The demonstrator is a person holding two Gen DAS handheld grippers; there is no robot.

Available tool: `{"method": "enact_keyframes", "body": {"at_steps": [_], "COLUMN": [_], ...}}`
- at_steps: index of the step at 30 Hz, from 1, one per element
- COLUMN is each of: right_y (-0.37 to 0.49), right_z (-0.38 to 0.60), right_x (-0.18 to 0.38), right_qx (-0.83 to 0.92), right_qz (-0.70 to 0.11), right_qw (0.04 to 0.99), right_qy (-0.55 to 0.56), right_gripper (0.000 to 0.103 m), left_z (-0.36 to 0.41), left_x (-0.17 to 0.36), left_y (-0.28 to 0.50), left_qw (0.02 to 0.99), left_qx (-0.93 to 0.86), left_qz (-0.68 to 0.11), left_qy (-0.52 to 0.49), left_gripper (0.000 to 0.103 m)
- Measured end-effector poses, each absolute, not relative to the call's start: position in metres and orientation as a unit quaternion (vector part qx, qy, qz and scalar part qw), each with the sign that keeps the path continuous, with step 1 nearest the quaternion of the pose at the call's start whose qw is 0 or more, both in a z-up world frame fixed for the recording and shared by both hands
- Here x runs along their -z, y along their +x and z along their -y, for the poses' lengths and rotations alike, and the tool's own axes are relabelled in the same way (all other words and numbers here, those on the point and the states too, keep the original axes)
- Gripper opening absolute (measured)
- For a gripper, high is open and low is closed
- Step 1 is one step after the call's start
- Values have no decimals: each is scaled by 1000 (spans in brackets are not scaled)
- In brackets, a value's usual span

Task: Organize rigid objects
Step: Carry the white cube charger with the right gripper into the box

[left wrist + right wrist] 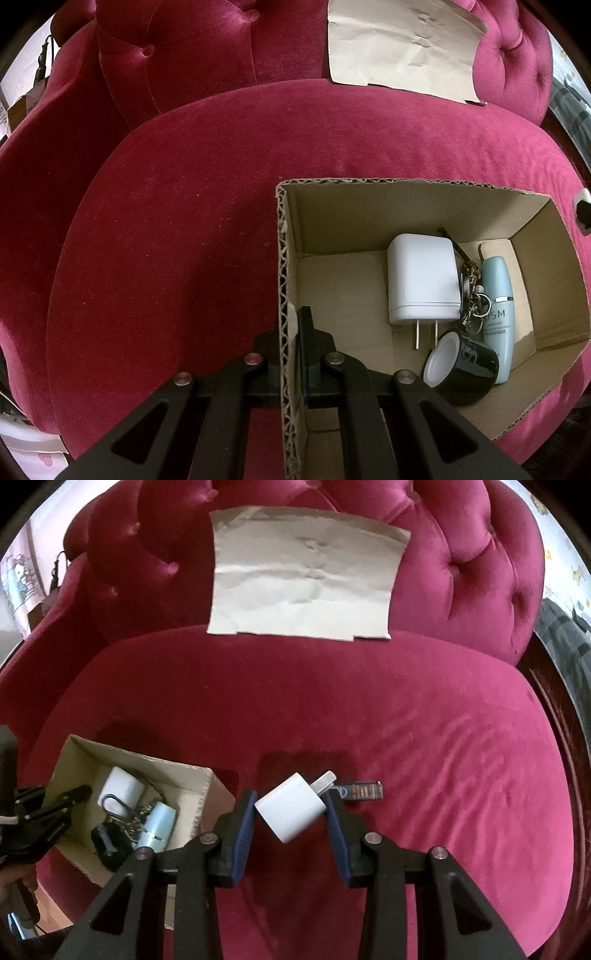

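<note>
Right claw (290, 814) grips white charger (291, 812) above sofa seat (406, 738), box (406, 206) to its left. Left claw (291, 354) clenched on box wall. Carry charger level, clear rim w/o bumping, release low inside.

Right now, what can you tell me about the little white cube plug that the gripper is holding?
The little white plug is a small, smooth charger block that looks like plastic, with rounded edges. Its prongs stick out at one end, pointing up and to the right in the right wrist view. It sits tilted, pinched between the blue pads of the right gripper, which press on two opposite sides. Whether it rests on the red velvet seat or hangs just above it cannot be told. A dark small stick lies just behind its prongs.
</note>
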State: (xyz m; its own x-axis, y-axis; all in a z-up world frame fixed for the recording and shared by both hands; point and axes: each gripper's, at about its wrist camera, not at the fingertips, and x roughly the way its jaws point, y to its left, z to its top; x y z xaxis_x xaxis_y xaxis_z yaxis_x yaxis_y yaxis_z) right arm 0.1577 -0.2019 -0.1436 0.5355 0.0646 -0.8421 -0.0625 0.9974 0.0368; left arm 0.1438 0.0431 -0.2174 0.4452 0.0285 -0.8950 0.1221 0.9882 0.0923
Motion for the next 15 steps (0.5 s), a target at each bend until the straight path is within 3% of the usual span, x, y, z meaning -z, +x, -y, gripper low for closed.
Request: {"method": "enact_keyframes", "body": {"at_steps": [15], "right_y": [152], "right_z": [165], "right_x": [115], "right_qx": [-77], "right_qz": [-451], "right_qw": [889], "right_qy": [-7], "right_gripper": [40], "left_z": [-43], "left_x": [217], "left_y": [144], "left_qw": [847], "left_qx": [28], "left_qz": [-526], "left_qy": [72], "left_gripper": [5]}}
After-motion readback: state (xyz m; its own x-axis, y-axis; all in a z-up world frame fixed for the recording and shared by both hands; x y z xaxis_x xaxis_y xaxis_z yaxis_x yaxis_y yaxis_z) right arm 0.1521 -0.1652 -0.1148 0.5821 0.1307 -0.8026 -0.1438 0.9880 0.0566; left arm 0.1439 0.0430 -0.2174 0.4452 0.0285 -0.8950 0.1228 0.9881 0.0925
